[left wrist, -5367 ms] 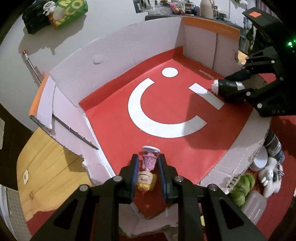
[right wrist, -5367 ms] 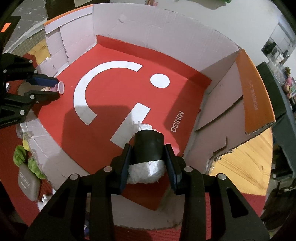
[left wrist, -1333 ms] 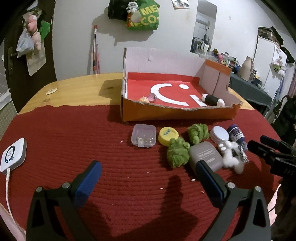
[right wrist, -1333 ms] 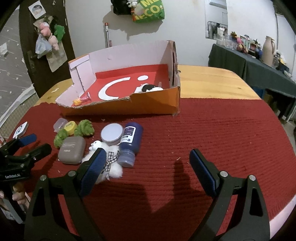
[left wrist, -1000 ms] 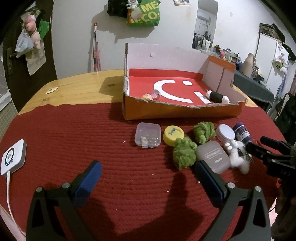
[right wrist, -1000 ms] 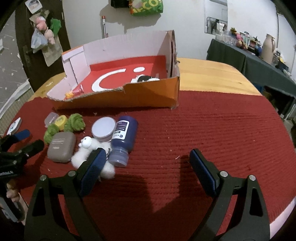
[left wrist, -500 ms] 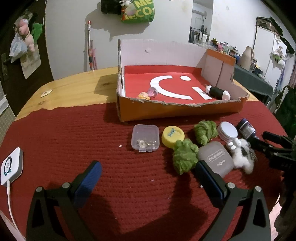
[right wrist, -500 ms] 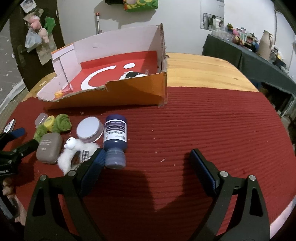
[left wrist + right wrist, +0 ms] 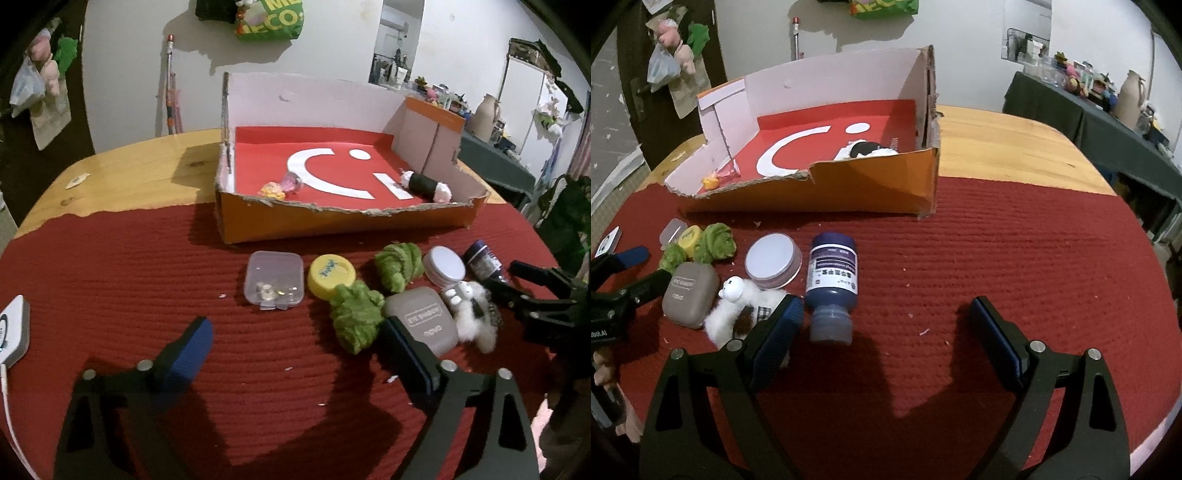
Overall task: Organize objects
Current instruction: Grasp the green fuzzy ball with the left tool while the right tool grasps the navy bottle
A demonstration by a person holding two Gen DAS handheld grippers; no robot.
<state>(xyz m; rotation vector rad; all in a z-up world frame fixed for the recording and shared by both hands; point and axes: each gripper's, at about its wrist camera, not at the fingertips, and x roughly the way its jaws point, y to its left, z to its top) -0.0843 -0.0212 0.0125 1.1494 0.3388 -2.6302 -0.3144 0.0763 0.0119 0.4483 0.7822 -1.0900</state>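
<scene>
Two toys already lie in the box (image 9: 343,225); the rest sit in a row on the red mat just in front of it, so the step in hand is the next pick. The left hand-held gripper (image 9: 295,347) hovers empty, its jaws apart though just narrowed a little, with the green ball (image 9: 354,314) nearest. The right hand-held gripper (image 9: 886,325) hangs wide apart and empty, the blue bottle (image 9: 833,280) lying beside its left finger. Each likely needs to lower astride its item before closing.
</scene>
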